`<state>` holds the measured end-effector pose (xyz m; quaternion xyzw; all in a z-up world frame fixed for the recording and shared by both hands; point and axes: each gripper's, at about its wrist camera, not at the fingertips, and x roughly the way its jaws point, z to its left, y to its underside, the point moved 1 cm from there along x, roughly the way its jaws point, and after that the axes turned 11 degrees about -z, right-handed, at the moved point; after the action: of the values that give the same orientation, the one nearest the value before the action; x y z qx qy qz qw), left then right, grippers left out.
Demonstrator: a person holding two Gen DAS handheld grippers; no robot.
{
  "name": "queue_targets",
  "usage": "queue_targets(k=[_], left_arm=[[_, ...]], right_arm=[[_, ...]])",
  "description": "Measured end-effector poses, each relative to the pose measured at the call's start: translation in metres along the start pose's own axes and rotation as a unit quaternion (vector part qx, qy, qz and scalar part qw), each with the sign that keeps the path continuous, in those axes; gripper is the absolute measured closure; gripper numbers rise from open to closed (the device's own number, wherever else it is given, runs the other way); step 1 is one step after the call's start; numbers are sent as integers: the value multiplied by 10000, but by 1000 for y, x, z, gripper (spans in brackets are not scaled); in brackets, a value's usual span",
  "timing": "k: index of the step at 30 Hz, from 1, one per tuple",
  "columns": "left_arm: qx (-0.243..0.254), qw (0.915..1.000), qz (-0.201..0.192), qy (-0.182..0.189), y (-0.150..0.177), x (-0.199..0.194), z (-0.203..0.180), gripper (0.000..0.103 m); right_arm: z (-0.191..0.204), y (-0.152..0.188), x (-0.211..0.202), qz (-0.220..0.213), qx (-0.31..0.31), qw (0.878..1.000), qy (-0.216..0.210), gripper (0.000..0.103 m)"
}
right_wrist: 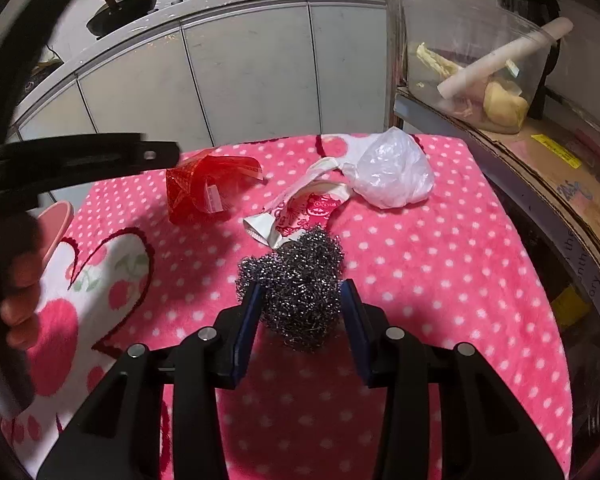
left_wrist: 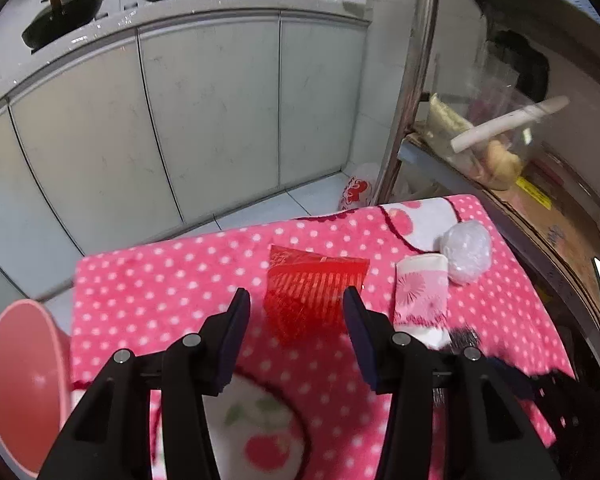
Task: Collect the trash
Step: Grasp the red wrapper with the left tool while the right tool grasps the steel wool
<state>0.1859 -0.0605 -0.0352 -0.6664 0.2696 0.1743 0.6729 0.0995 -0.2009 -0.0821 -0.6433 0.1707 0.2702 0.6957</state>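
A crumpled red plastic wrapper lies on the pink dotted blanket. My left gripper hangs open just before it, with nothing between its pads. Right of the wrapper lie a pink-and-white packet and a balled white plastic bag. In the right wrist view, my right gripper is shut on a steel wool scourer over the blanket. Beyond it lie the packet, the white bag and the red wrapper. The left gripper's black body shows blurred at the left.
A pink bin stands off the blanket's left edge, its rim also showing in the right wrist view. A metal shelf with a clear container borders the right side. White cabinets stand behind, and a printed bag sits on the floor.
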Motion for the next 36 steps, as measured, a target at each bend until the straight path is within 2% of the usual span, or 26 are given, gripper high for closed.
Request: queue_targets(k=[2,3,4,6,11,16,18,19,27,32,36], left_arm=[[17,9999,103,-85,1,16,-2,55],[11,9998,149,-102,2,21,-2,55],[2,9997,223,-132,3,28,-2,55],[-37,9992,346,-184,6,38,0,55],[-146,9994,256,-200,12,44,2,57],[-111,9995,68,-280,16,35,-3,78],[-189,9994,2,-274,16,26,-2,84],[-250,9994,-20,-245,17,21,-1,85],[-431,9981,-286,-324,22,-38,8,88],[-635,9963,-385,-430,32,-85,15,88],[-598,9953,-586,-477,42,-125,14,88]], right_arm=[[-1,1,0,9,23,10000,-6,59],[-2,1,0,10,18,10000,27,51],[-2,2,0,10,14,10000,49,50],[-2,3,0,24,29,10000,18,50],[2,2,1,1,-48,10000,1,50],[8,2,4,34,-181,9998,-68,50],[9,1,3,21,-203,9998,-91,53],[9,1,2,20,-211,9997,-115,61],[9,0,-26,-75,-76,9990,-424,72],[6,-2,-55,-201,83,9982,-562,73],[11,-2,-79,-340,93,9973,-643,73]])
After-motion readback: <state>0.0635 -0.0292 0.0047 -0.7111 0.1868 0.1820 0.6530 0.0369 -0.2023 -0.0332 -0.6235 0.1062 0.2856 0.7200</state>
